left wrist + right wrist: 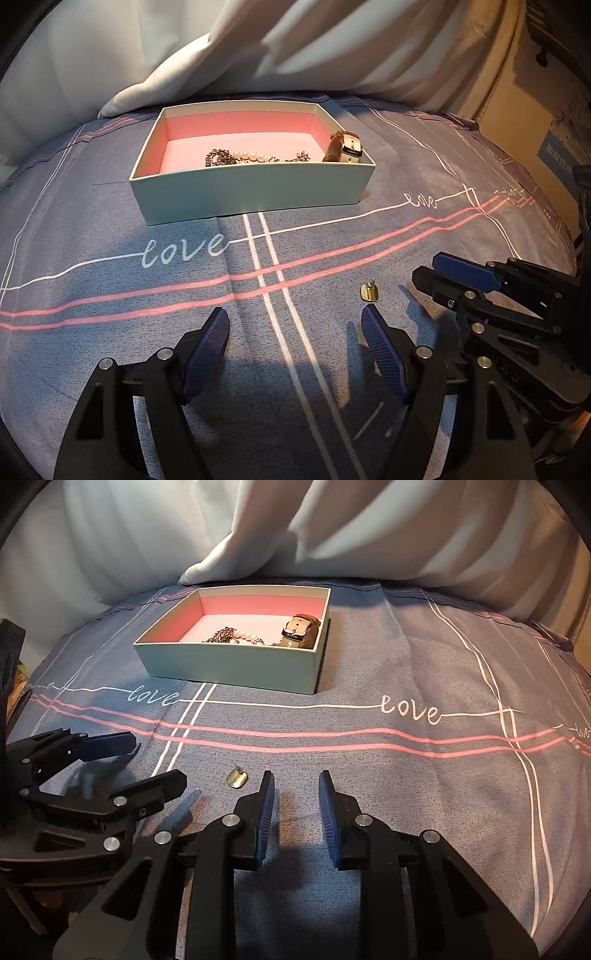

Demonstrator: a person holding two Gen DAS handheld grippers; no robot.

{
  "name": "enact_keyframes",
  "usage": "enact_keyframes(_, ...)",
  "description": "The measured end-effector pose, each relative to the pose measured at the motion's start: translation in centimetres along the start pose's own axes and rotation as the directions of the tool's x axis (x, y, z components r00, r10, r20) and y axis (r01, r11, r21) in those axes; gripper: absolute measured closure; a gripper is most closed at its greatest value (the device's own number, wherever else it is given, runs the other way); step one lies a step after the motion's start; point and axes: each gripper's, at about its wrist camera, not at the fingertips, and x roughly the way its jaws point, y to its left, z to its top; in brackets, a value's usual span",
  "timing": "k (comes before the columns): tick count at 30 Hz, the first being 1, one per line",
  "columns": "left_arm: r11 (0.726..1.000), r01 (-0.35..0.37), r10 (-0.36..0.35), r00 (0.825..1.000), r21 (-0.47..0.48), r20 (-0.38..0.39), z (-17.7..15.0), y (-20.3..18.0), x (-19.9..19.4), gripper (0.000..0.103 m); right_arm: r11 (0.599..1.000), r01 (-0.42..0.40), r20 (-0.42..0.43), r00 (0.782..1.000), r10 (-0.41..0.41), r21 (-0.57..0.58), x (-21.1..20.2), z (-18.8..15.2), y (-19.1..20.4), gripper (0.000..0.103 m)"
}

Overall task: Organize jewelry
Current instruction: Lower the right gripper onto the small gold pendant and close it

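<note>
A small gold earring lies loose on the grey-blue bedsheet. My left gripper is wide open with only sheet between its fingers, and the earring sits just beyond its right fingertip. My right gripper has its jaws narrowed but apart, gripping nothing, with the earring just left of its left fingertip. Farther back stands a pale green box with a pink lining. It holds a brown-strapped watch, a pearl bracelet and dark chains.
White pillows are piled right behind the box. The sheet carries pink and white stripes and the word "love". The bed's edge falls away at the right, by a beige wall.
</note>
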Motion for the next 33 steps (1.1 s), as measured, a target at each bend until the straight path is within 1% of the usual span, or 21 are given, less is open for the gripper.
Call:
enact_keyframes(1,1.000,0.002,-0.002,1.000,-0.001,-0.004,0.0,-0.2,0.1,0.030,1.000,-0.007,-0.004,1.000,0.007,-0.005,0.0,0.0,-0.1,0.077)
enact_keyframes(3,1.000,-0.008,0.008,1.000,-0.017,-0.003,0.1,0.0,0.1,0.031,0.998,-0.051,-0.024,0.998,0.051,-0.024,0.4,-0.2,0.2,0.077)
enact_keyframes(5,0.999,-0.025,0.025,1.000,-0.037,0.000,0.2,0.7,-0.1,0.031,0.996,-0.089,-0.037,0.995,0.088,-0.017,0.9,-0.5,0.6,0.076)
enact_keyframes(7,0.998,-0.034,0.034,0.999,-0.058,0.000,0.3,1.6,-0.3,0.031,0.994,-0.110,-0.032,0.993,0.110,-0.026,1.4,-0.6,1.4,0.076)
enact_keyframes(10,0.995,-0.057,0.058,0.998,-0.078,0.006,0.4,2.7,-0.7,0.031,0.991,-0.117,-0.027,0.993,0.115,-0.066,1.8,-0.4,2.8,0.075)
enact_keyframes(13,0.993,-0.073,0.074,0.997,-0.092,0.010,0.6,3.3,-0.7,0.031,0.990,-0.116,-0.021,0.993,0.114,-0.079,2.2,-0.1,3.6,0.075)
enact_keyframes(15,0.992,-0.083,0.084,0.996,-0.096,0.008,0.7,3.5,-0.6,0.031,0.992,-0.097,-0.016,0.995,0.096,-0.084,2.4,0.0,3.8,0.075)
enact_keyframes(22,0.992,-0.090,0.091,0.996,-0.084,0.002,0.5,3.3,0.0,0.031,0.995,-0.062,-0.010,0.998,0.061,-0.080,2.3,-0.1,4.1,0.075)
enact_keyframes(25,0.993,-0.082,0.083,0.997,-0.086,0.001,0.5,3.3,-0.1,0.031,0.996,-0.057,-0.015,0.998,0.056,-0.074,2.4,0.0,4.2,0.075)
enact_keyframes(30,0.993,-0.094,0.094,0.996,-0.072,0.000,0.4,3.1,0.1,0.032,0.995,-0.061,-0.021,0.998,0.059,-0.083,2.4,0.1,4.2,0.075)
enact_keyframes(31,0.993,-0.093,0.094,0.996,-0.070,0.003,0.4,3.1,0.1,0.033,0.994,-0.065,-0.021,0.998,0.064,-0.085,2.4,0.1,4.2,0.078)
enact_keyframes(32,0.993,-0.096,0.097,0.995,-0.066,0.006,0.4,3.0,0.1,0.041,0.994,-0.070,-0.023,0.997,0.068,-0.087,2.4,0.1,4.2,0.080)
enact_keyframes(33,0.993,-0.106,0.106,0.994,-0.058,0.006,0.4,2.9,0.2,0.046,0.993,-0.071,-0.022,0.997,0.069,-0.092,2.4,0.0,4.3,0.083)
